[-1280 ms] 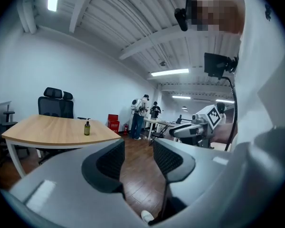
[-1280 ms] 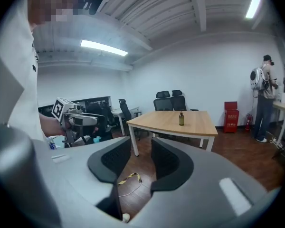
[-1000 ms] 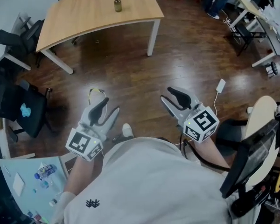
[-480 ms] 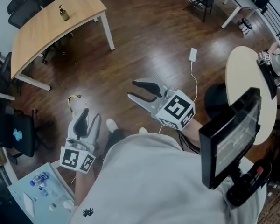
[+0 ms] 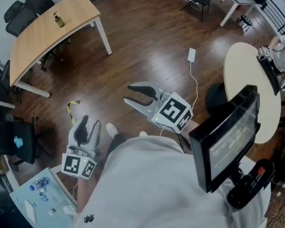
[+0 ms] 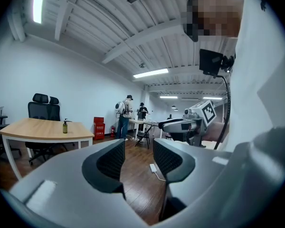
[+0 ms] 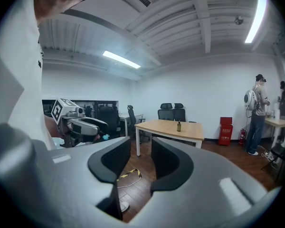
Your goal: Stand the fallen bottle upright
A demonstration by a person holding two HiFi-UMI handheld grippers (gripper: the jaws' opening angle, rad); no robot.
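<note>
Wooden table (image 5: 33,39) bears the bottle (image 5: 60,20), already upright as the task wants. The person has turned away from it; left gripper (image 5: 89,123) and right gripper (image 5: 128,93) hang far off, jaws apart, empty.

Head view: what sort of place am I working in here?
Probably an open-plan office or lab workspace: a wooden desk with black office chairs behind it, dark wood flooring, strip lights on a beamed ceiling, and people standing at further desks across the room.
</note>
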